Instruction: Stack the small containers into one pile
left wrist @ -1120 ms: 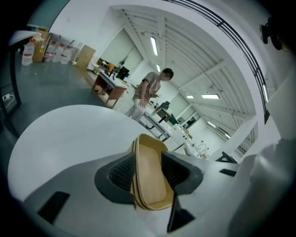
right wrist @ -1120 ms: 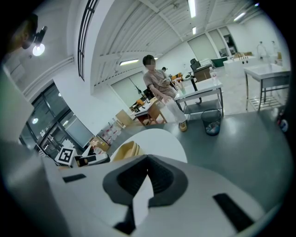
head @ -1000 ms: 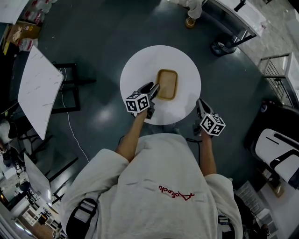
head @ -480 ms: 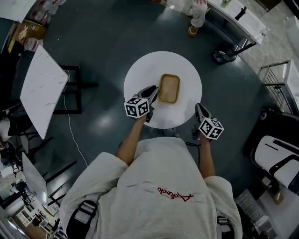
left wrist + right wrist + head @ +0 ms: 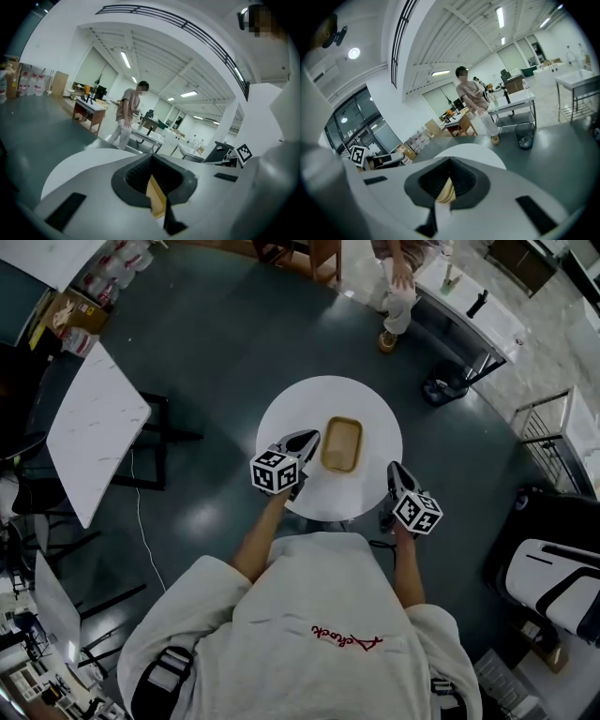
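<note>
The left gripper (image 5: 310,437) has just been closing its fingers, now pressing together on nothing; the right gripper (image 5: 395,470) is keeping its own together too. The containers (image 5: 340,443) are sitting as one pile at the middle of the counter (image 5: 300,407). Stacking seems finished, calling only for backing away.

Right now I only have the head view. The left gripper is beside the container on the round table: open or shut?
Observer: Shut. The left gripper has just closed, jaws together, with nothing gripped. The container only shows as a tan sliver past them.
Operator: And the other one?
Observer: The right gripper also reads shut and empty in its own view.
</note>
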`<state>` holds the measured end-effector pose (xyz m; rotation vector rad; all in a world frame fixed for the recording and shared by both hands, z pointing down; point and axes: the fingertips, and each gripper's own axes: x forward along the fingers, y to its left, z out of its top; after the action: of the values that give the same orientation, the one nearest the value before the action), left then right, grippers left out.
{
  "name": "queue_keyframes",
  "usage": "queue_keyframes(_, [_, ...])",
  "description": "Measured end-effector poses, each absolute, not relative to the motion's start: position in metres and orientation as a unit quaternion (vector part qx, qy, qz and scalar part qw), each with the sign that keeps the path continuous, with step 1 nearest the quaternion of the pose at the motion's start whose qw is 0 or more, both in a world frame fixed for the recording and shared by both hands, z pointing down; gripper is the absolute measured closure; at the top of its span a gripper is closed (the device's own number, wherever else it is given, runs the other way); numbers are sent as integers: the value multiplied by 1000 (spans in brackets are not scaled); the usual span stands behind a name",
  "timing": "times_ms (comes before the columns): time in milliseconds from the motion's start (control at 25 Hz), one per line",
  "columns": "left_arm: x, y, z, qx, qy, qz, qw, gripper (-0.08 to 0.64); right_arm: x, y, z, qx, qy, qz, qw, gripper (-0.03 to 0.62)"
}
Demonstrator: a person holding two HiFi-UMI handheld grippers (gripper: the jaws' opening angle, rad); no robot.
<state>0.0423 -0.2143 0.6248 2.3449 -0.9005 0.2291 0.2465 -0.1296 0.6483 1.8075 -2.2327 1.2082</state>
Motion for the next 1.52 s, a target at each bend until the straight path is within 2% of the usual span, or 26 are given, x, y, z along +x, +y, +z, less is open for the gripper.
queue_keyframes(440, [23,-268,516,918,-333,25,214,549,231,-202,552,591,-759,273,-19,572])
queue_keyframes(680, [20,-295,467,930,-326,5,168,549,222,-237,498,594,-778,206,-6,572])
queue_keyframes(1040, [44,-309,437,948,-287,-10,134,551,220,-256,462,602,-781,168,-13,572])
queue_keyframes(1520, [61,-307,437,956,-261,-10,130,549,214,-256,464,605,-780,160,-8,572])
